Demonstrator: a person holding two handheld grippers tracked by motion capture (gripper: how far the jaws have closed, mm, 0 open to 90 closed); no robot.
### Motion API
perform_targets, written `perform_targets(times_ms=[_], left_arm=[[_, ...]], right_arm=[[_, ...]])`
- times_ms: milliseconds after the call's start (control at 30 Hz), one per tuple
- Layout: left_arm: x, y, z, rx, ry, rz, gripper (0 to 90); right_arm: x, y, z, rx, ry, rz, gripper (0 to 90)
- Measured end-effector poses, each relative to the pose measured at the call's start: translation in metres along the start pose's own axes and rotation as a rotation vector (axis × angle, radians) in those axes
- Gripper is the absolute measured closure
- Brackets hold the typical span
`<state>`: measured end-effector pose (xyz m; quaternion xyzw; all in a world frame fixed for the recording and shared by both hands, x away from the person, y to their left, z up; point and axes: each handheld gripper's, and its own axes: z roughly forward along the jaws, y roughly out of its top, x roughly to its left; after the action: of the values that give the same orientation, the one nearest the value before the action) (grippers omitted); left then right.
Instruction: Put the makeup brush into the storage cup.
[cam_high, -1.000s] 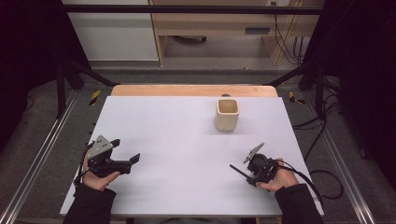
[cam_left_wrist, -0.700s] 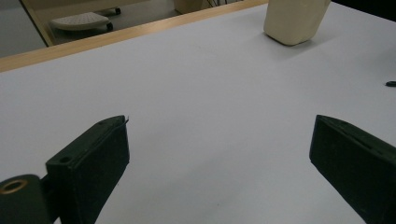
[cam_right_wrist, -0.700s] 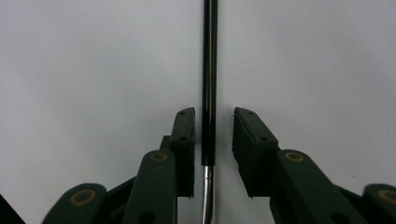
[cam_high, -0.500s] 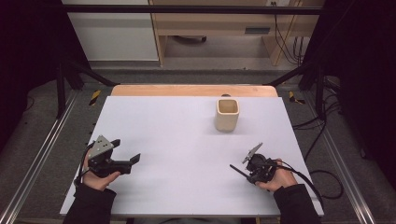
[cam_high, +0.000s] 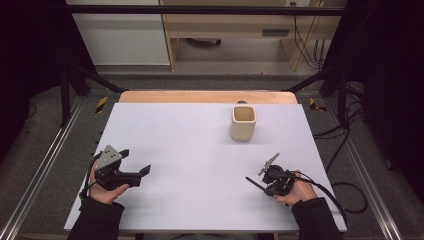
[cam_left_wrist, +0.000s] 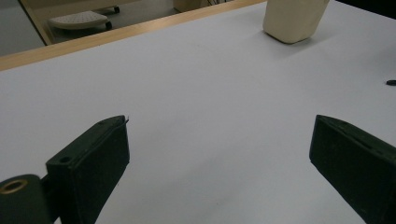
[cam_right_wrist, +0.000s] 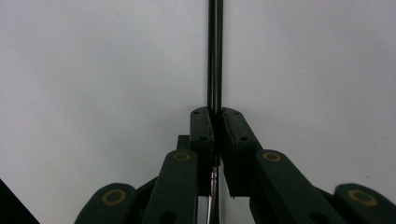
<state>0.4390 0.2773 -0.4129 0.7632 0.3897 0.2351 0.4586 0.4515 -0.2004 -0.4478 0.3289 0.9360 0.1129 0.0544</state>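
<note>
On the white table (cam_high: 200, 150) my right gripper (cam_high: 264, 185) rests near the front right edge. Its jaws have just been closing and now stand shut on a thin black rod (cam_right_wrist: 215, 51). The rod sticks out past the fingertips and lies low over the table, pointing left in the high view (cam_high: 252, 182). The right gripper view shows the gripper (cam_right_wrist: 216, 114) with its pads pressed on the rod. My left gripper (cam_high: 145, 171) rests at the front left, open, nothing between its jaws (cam_left_wrist: 219, 140). A beige cup (cam_high: 243, 122) stands upright at the back right, well away from both grippers.
The cup (cam_left_wrist: 294, 18) sits far ahead in the left gripper view, and the rod's tip (cam_left_wrist: 391, 82) pokes in at the right edge. A wooden strip (cam_high: 207, 96) borders the table's far side. Black frame bars and cables (cam_high: 345, 190) surround the table.
</note>
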Motion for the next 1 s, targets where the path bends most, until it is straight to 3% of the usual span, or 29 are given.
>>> perform_targets(times_ms=[400, 700, 1000], left_arm=[[-0.001, 0.000, 0.000, 0.006, -0.003, 0.006, 4.5], [-0.002, 0.001, 0.000, 0.007, -0.008, 0.010, 4.5], [-0.004, 0.002, 0.000, 0.011, -0.018, 0.022, 4.5]], right_arm=[[-0.001, 0.001, -0.001, 0.008, 0.006, 0.013, 84.3], [0.000, 0.003, -0.012, -0.038, 0.022, 0.017, 84.3], [0.008, 0.017, -0.023, -0.083, 0.040, -0.033, 84.2]])
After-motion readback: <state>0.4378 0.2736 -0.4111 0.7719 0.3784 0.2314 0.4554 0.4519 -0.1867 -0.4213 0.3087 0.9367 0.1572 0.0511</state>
